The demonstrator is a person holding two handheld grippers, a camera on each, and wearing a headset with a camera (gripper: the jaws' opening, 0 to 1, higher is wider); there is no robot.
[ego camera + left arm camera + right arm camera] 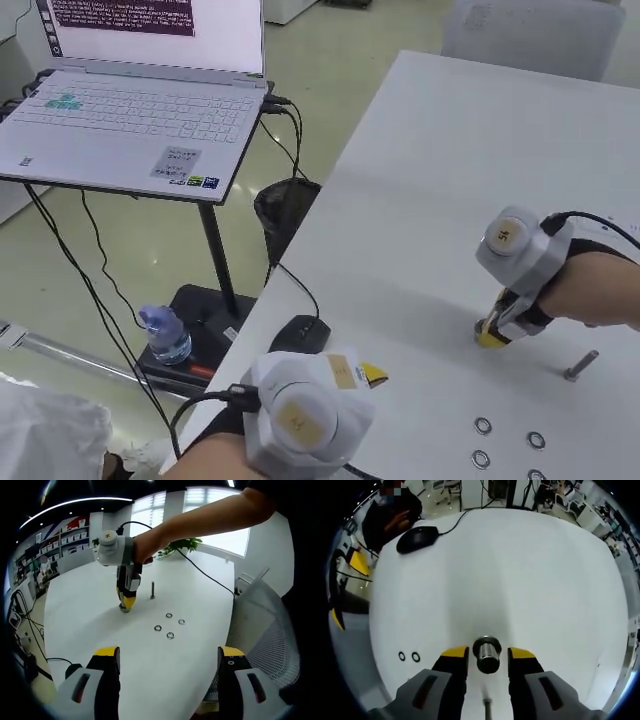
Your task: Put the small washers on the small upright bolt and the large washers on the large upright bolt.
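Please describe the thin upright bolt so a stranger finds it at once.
On the white table, find the right gripper. Beside it the thin bolt stands alone, upright; the washers lie flat, and the thick bolt is between the fingers.

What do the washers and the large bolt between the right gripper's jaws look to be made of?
Washers: likely steel, seen as bright silvery rings that glint against the white table. Large bolt: probably metal too, with a grey cylindrical body and a shiny, reflective band. Plating or alloy cannot be told.
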